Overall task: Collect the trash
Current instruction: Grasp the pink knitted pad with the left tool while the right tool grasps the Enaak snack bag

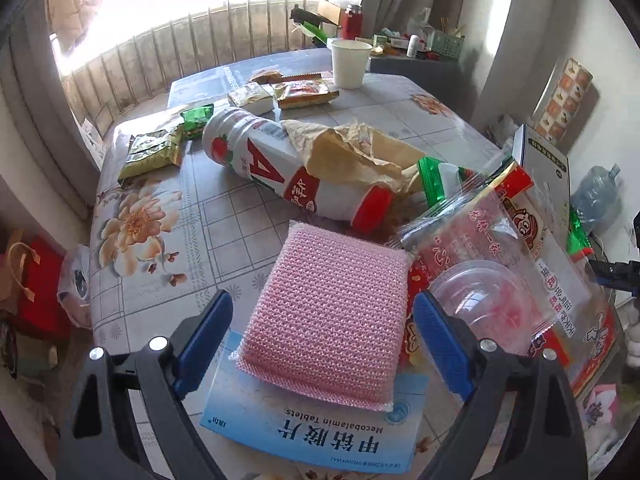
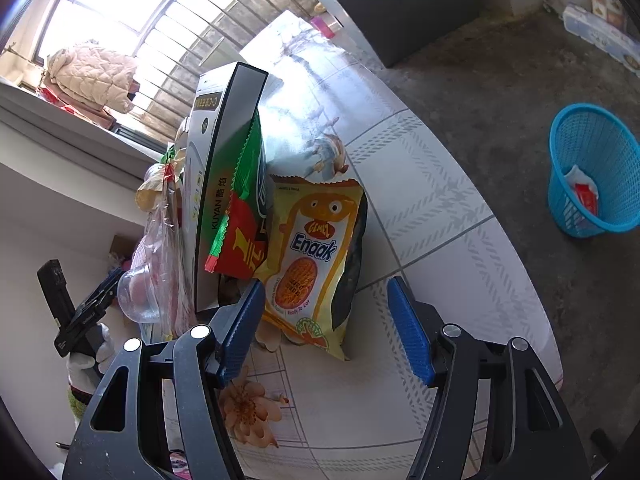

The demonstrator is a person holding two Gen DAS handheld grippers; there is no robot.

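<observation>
My left gripper is open, its blue fingers on either side of a pink mesh sponge that lies on a blue medicine box. Beyond it lie a white and red bottle, crumpled brown paper, a clear plastic dome lid and snack wrappers. My right gripper is open and empty, just in front of a yellow Enaak snack bag. A blue trash basket with a wrapper inside stands on the floor at right.
A white paper cup and several food packets sit at the table's far side. A grey box stands on edge beside a green-red wrapper. The table edge curves near the basket. The other gripper shows at left.
</observation>
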